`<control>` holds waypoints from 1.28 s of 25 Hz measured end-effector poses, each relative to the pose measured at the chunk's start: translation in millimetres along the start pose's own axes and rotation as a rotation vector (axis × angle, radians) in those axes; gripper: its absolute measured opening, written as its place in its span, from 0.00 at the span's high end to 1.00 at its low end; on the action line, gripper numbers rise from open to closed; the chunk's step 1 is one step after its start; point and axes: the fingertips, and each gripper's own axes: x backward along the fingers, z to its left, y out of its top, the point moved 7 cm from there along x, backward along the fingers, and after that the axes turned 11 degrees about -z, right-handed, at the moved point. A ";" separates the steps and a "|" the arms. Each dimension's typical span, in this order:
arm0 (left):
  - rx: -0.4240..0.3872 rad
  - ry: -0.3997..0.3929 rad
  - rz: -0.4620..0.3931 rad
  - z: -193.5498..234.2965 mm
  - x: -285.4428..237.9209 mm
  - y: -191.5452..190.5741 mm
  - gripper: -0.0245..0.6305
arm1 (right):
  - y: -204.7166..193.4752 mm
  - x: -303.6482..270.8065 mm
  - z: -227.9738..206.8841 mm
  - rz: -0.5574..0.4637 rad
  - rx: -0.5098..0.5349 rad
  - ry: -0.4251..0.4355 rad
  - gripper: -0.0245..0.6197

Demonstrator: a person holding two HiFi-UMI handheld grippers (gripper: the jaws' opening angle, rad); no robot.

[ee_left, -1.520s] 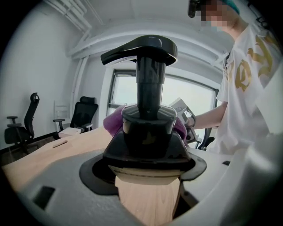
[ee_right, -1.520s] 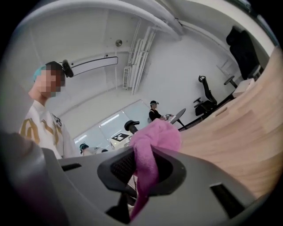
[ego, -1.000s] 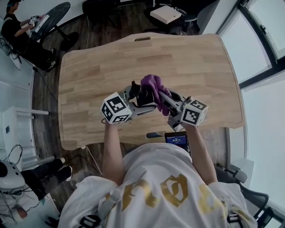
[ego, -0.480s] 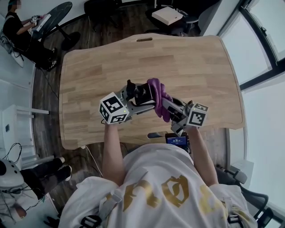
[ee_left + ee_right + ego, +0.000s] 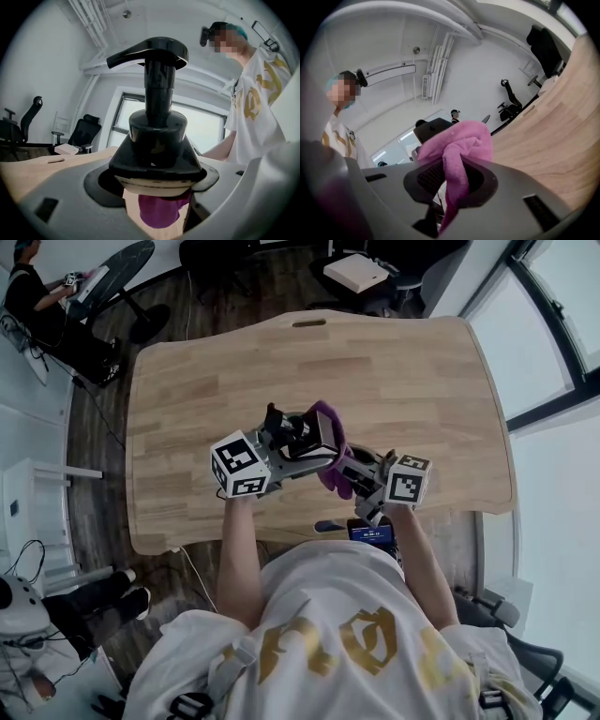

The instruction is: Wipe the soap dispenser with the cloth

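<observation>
While raised above the desk (image 5: 403, 362), soap dispenser (image 5: 157, 140): clear of the wood, held over the near middle of the top, just ahead of the person's chest.
Left tool (image 5: 287, 440): clenched on the soap dispenser; the jaws clamp the body just under the black collar. The pump head stands upright in the left gripper view, spout pointing to that view's left.
Right tool (image 5: 449, 180): clamped on the cloth (image 5: 457, 147). A pink-purple fold runs down between the jaws and a bunch bulges above them.
Cloth position: pressed to the dispenser's right side in the head view, with one lobe above the pump and one hanging below beside the right tool. In the left gripper view a purple patch shows under the dispenser's base, between the left tool's jaws.
Contact: cloth and dispenser touch; the dark dispenser shape sits directly behind the cloth in the right gripper view.
Change over the last second, right tool: its marker cube has moved slightly left, nearer the left tool's cube, and less of its body shows between cube and cloth.
Change, cloth: the long drape seen half a second ago is now more bunched against the dispenser.
Change, left tool: cube close to the same spot; grip on the dispenser unchanged.
Background: second person (image 5: 28, 287) seated at the upper left, well apart from the desk.
</observation>
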 end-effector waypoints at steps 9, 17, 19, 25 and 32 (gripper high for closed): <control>0.012 -0.001 -0.019 8.3 1.5 0.7 0.44 | -17.8 -18.4 0.3 0.124 0.050 0.000 0.88; 0.023 -0.019 -0.009 11.5 4.5 0.5 0.44 | -29.4 -30.4 5.6 0.175 0.147 0.001 0.88; 0.032 -0.020 -0.013 10.2 6.5 0.1 0.44 | -21.8 -23.4 2.0 0.119 0.144 -0.019 0.88; 0.033 -0.006 -0.044 7.1 17.6 5.8 0.44 | 16.0 -11.8 -0.7 -0.147 -0.029 0.014 0.88; 0.000 0.041 -0.035 9.0 25.7 11.0 0.44 | 24.0 -15.3 6.1 -0.162 -0.085 0.061 0.88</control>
